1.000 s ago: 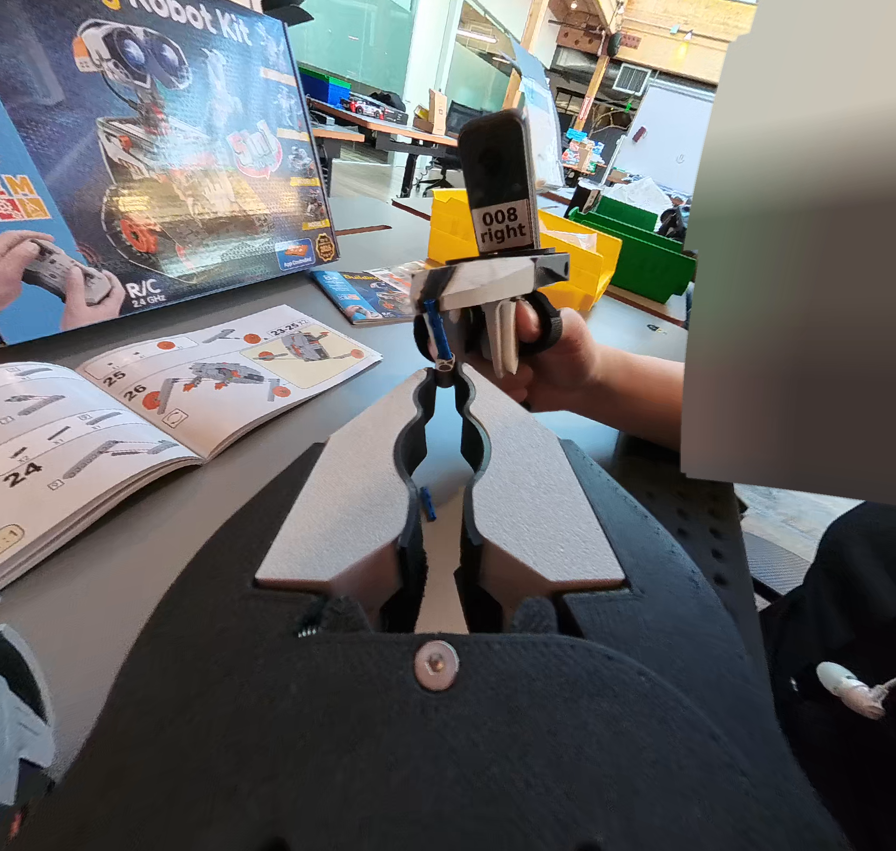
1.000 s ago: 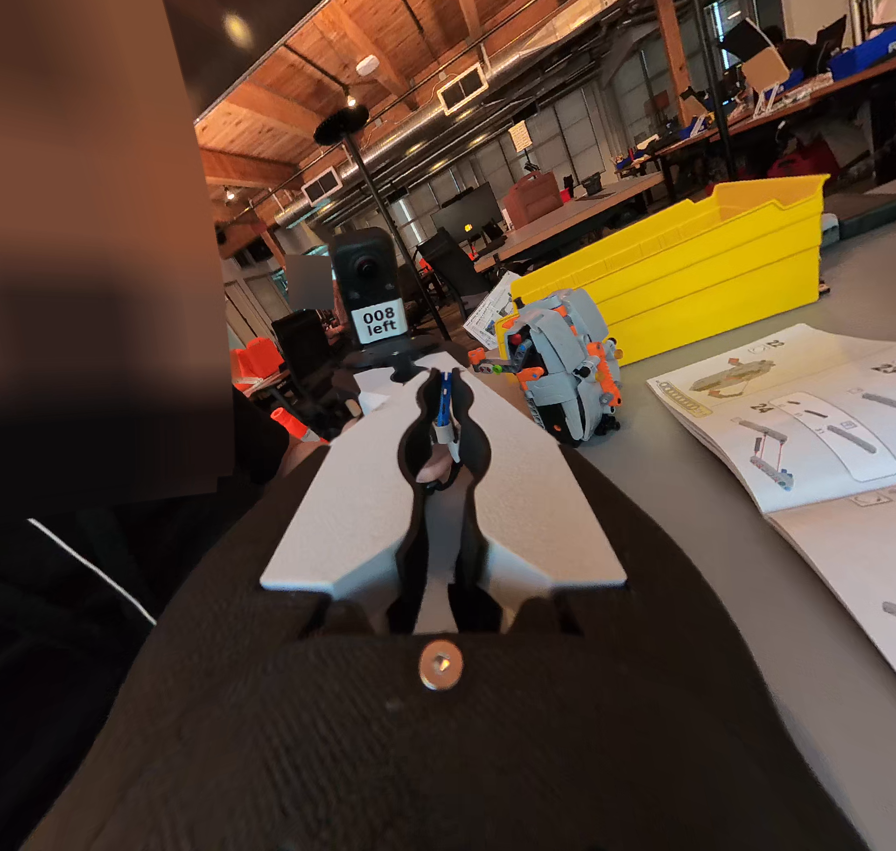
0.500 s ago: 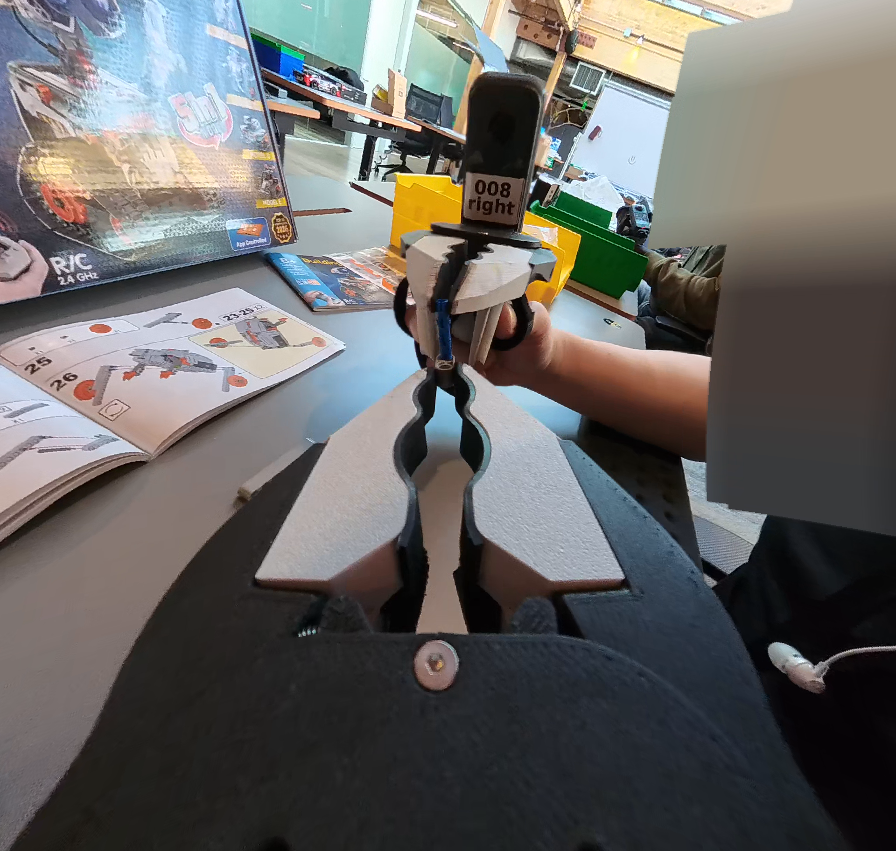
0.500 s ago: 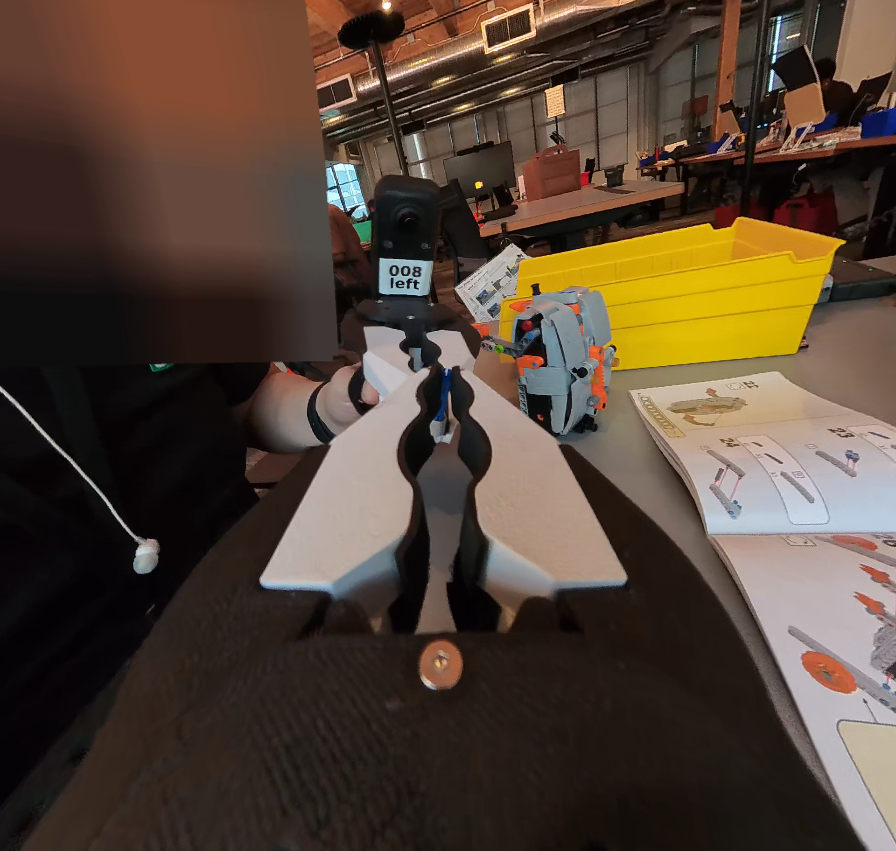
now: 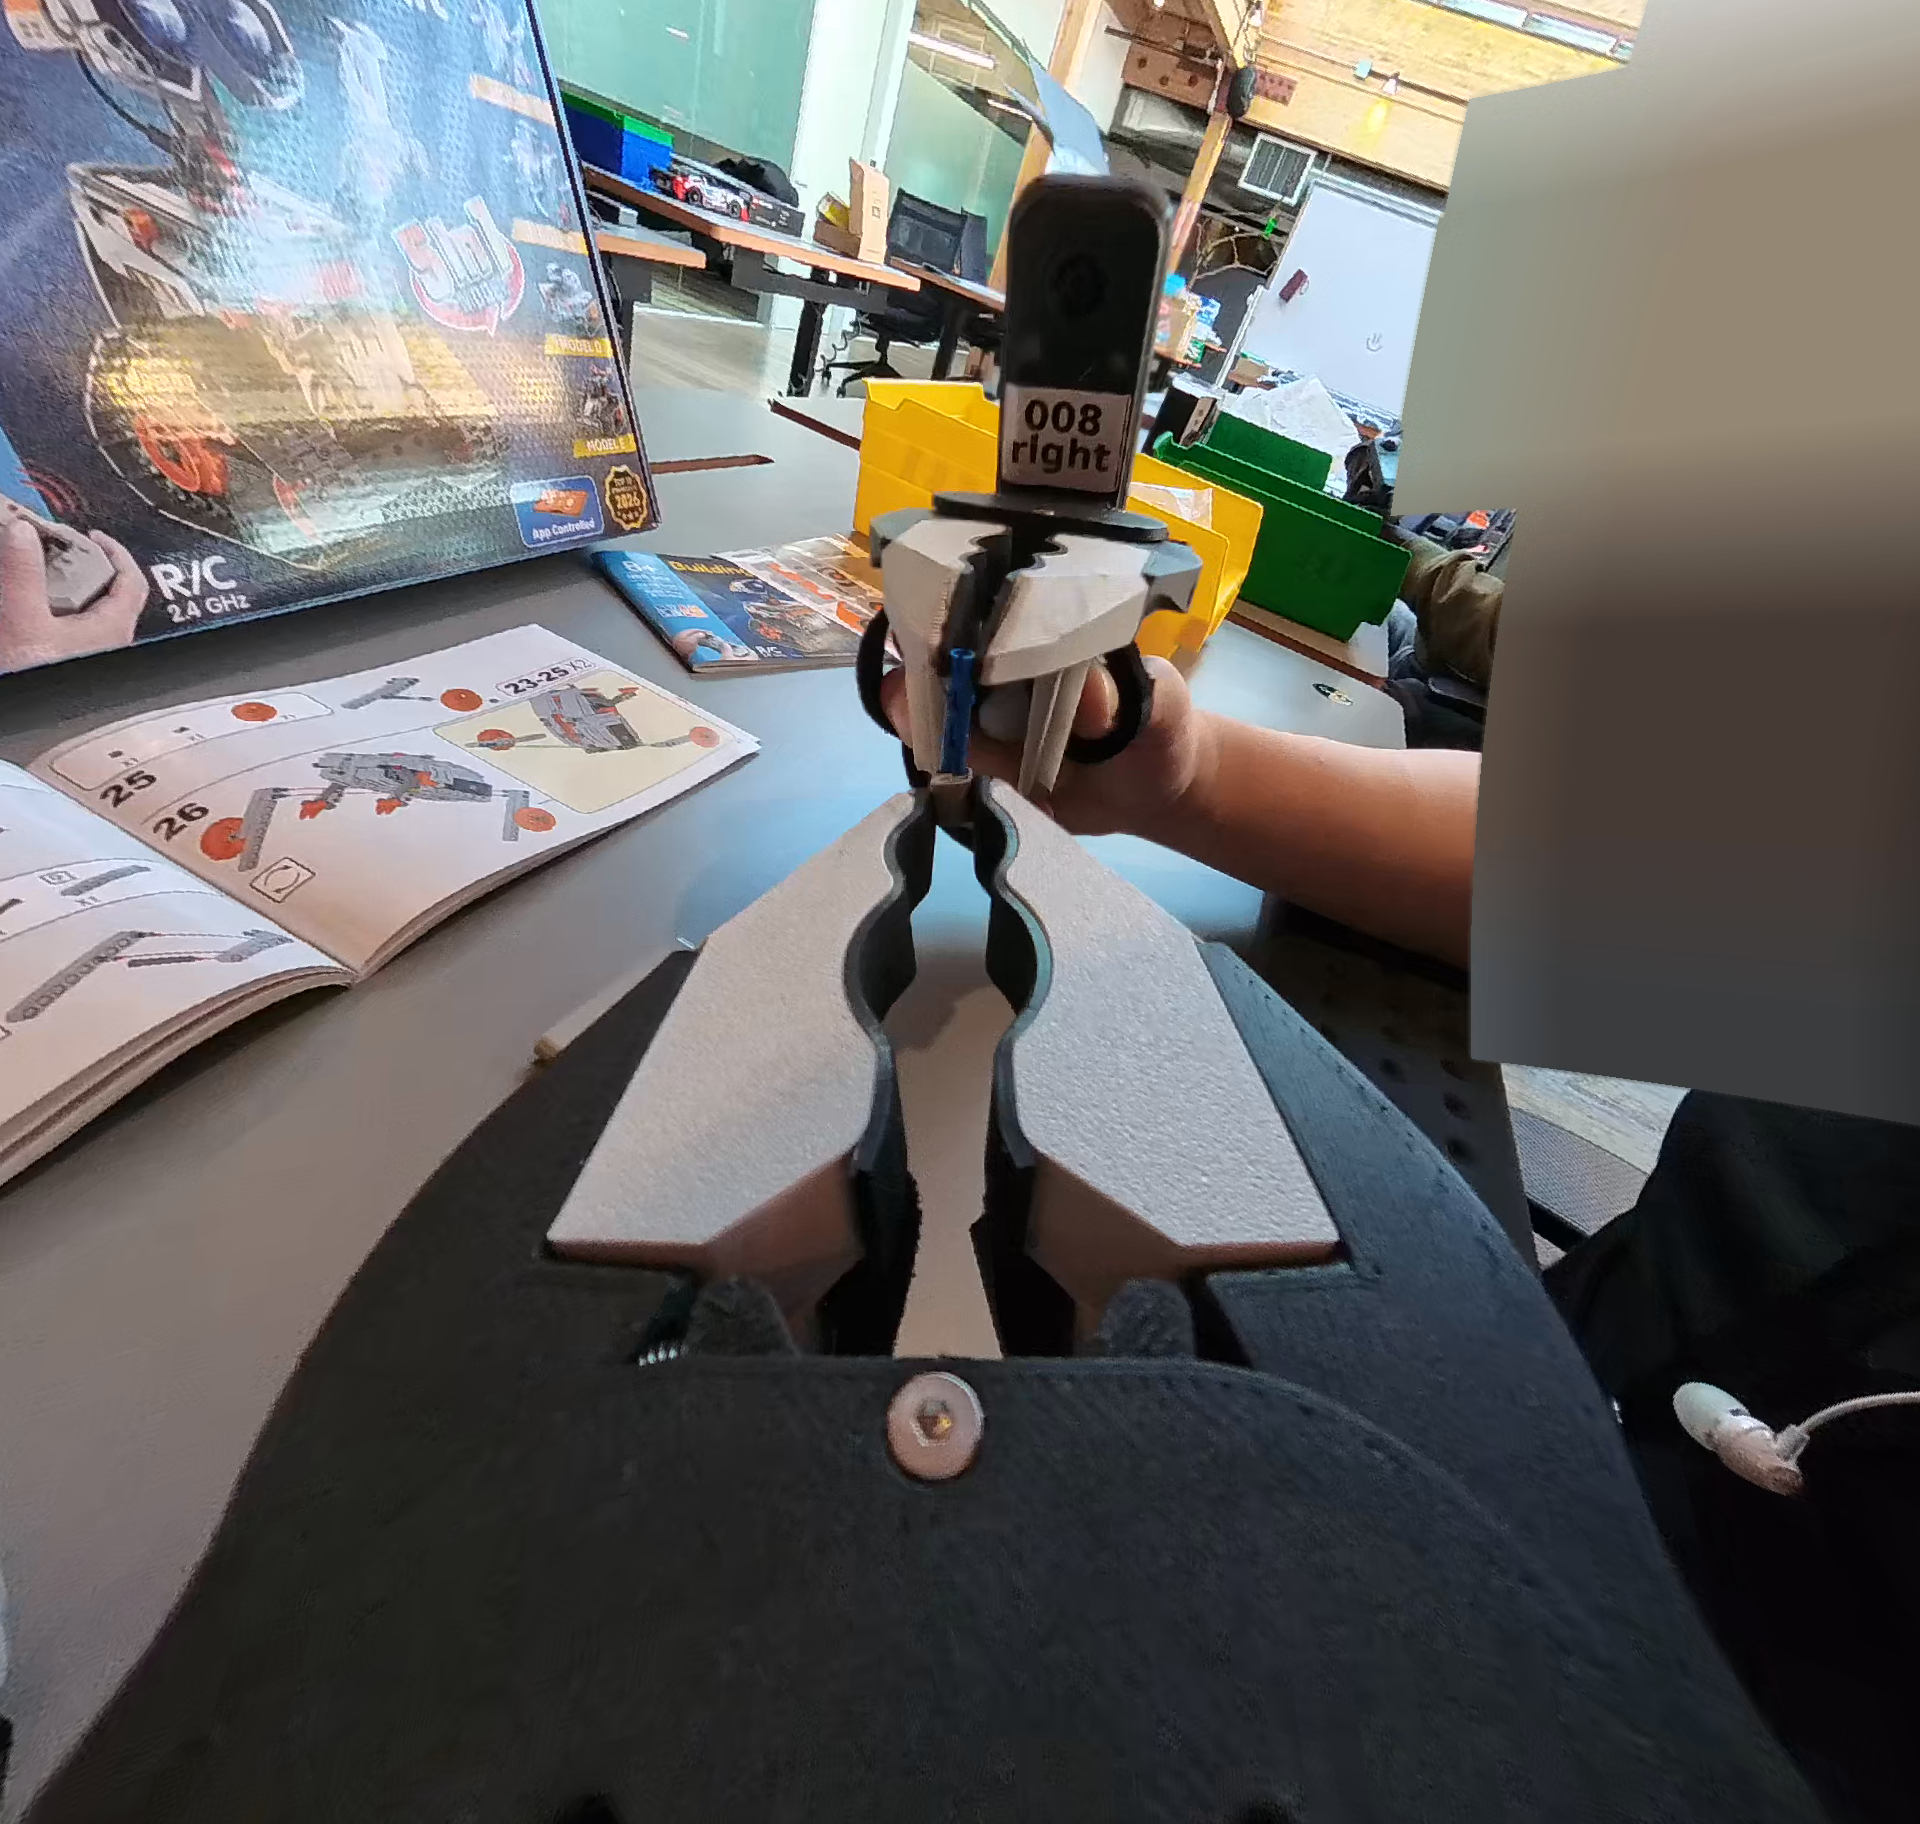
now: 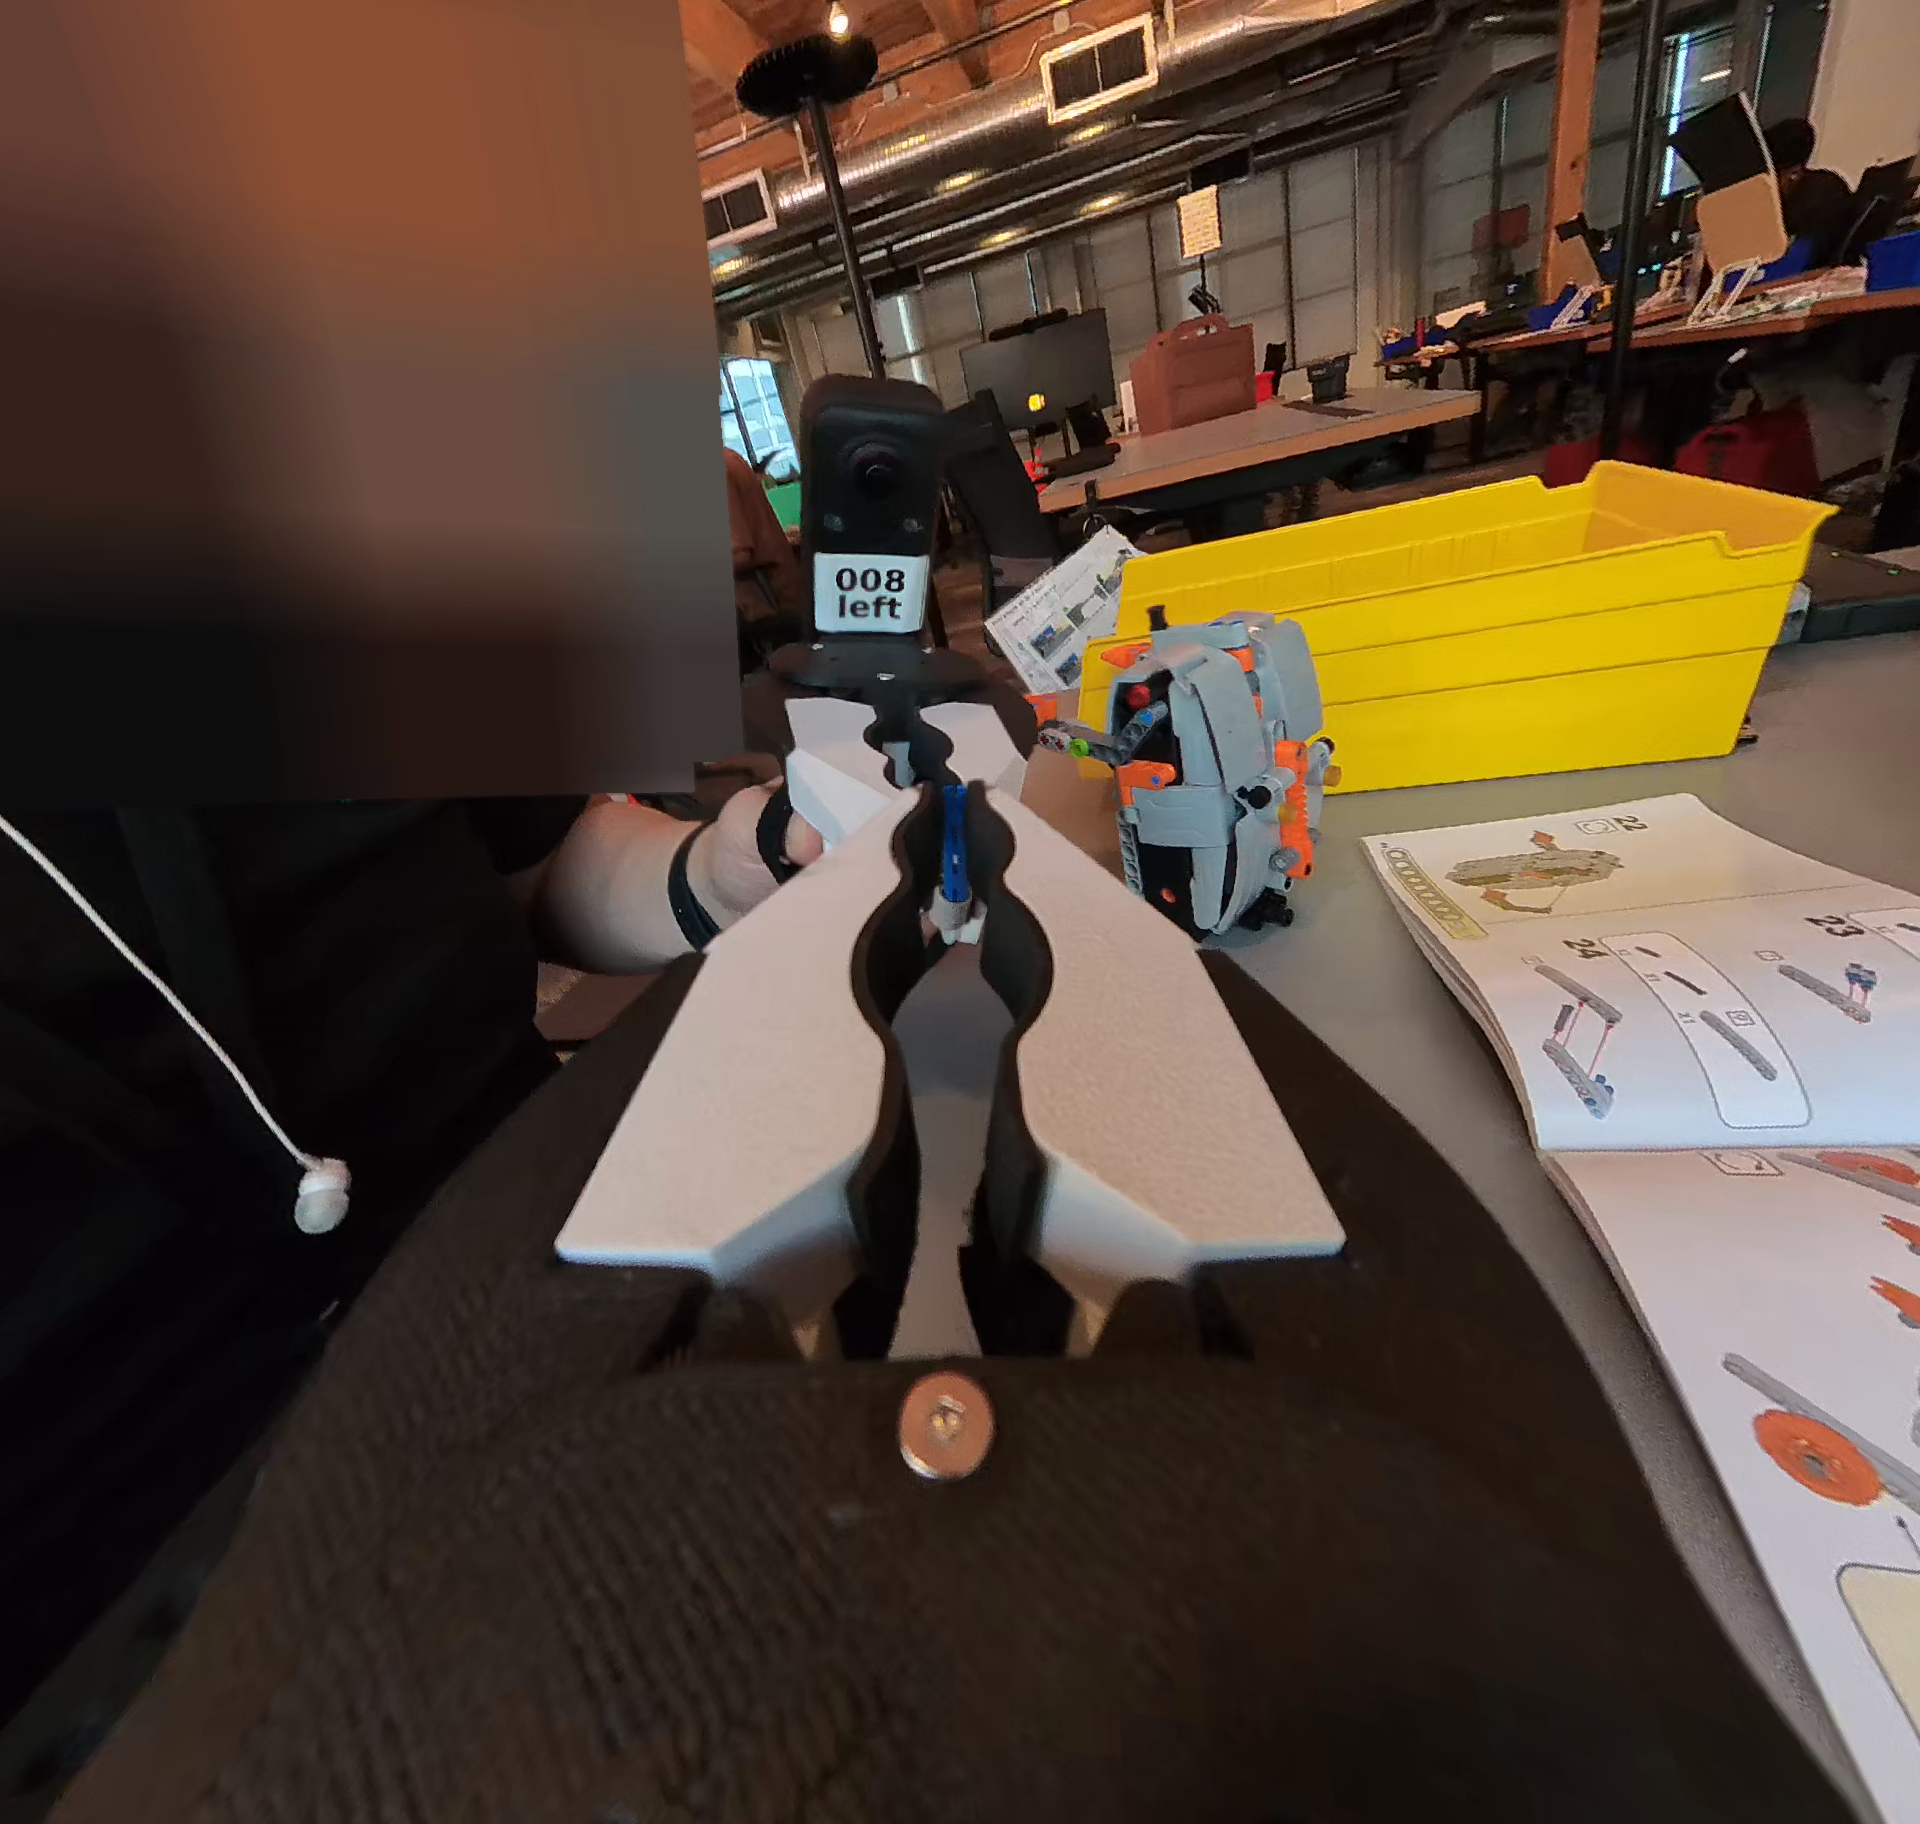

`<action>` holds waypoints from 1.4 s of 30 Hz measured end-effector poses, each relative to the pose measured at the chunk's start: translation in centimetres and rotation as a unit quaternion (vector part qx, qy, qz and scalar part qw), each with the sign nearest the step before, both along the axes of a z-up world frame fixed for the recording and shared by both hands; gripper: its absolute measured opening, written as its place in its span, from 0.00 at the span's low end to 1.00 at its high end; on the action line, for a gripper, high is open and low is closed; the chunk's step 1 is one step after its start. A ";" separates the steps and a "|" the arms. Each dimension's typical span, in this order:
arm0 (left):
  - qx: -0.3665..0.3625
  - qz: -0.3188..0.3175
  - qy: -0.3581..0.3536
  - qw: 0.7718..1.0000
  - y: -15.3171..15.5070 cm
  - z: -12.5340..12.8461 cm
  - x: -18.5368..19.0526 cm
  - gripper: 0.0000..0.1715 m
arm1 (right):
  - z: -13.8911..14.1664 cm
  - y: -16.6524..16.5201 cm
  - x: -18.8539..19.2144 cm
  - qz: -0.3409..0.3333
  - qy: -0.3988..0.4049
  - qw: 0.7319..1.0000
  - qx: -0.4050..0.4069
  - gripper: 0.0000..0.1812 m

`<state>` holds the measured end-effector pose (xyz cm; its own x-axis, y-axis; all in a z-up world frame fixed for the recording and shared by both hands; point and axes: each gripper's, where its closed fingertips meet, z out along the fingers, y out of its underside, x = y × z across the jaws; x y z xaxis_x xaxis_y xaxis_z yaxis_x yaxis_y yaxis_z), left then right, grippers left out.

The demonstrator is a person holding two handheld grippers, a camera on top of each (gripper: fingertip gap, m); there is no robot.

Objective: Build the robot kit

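My two grippers meet tip to tip above the grey table point(image 5: 260, 1203). My right gripper point(image 6: 951, 803) is shut on a thin blue pin point(image 6: 953, 839) that has a small light-grey piece on its near end. In the left wrist view the right gripper point(image 5: 987, 766) points down at me, with the blue pin point(image 5: 956, 709) along its finger. My left gripper point(image 5: 951, 800) is shut on a small grey piece point(image 5: 951, 795) that touches the pin's lower end. The left gripper point(image 6: 920, 782) shows just beyond the pin in the right wrist view. A hand point(image 5: 1143, 766) holds each gripper.
A robot kit box point(image 5: 291, 268) stands at the left. An open instruction booklet point(image 5: 364, 808) lies in front of it and also shows in the right wrist view point(image 6: 1662, 995). A grey-and-orange partly built model point(image 6: 1216, 777) stands by a yellow bin point(image 6: 1455, 652). A green bin point(image 5: 1299, 538) is behind. My two grippers' fingertips are within a few centimetres of each other.
The grippers have stayed tip to tip on the pin. The right gripper has turned upright and the right view has swung lower, showing more of the booklet.
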<state>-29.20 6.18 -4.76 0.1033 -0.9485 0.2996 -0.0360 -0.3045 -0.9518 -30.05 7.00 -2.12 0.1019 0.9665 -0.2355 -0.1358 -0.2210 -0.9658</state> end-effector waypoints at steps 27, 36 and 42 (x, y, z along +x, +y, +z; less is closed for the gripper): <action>0.020 0.040 -0.022 0.999 1.1 0.9 -0.6 0.03 | 0.9 1.4 -0.2 -0.008 0.095 0.989 -0.115 0.01; 0.036 0.048 -0.019 0.998 1.1 1.0 -0.7 0.03 | 0.8 1.7 -0.1 0.005 0.115 0.982 -0.147 0.01; 0.044 0.045 -0.007 0.998 0.9 0.7 -0.5 0.03 | 0.4 1.6 0.1 0.020 0.095 0.984 -0.152 0.01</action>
